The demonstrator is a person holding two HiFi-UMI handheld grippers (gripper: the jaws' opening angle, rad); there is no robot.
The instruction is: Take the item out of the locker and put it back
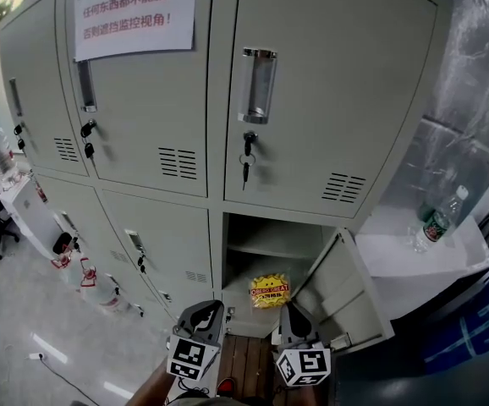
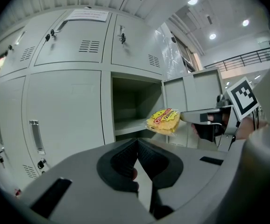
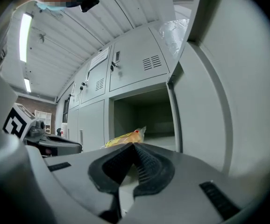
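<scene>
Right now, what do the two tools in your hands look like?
The left tool and the right tool match. Both have smooth grey shells that narrow to a beak-like tip, lined inside with black ribbed pads. Each carries a white cube printed with black square markers.

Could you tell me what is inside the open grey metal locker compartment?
One bare grey shelf. The yellow plastic snack packet, pinched by the right gripper, hangs at the mouth and hides the compartment floor behind it.
</scene>
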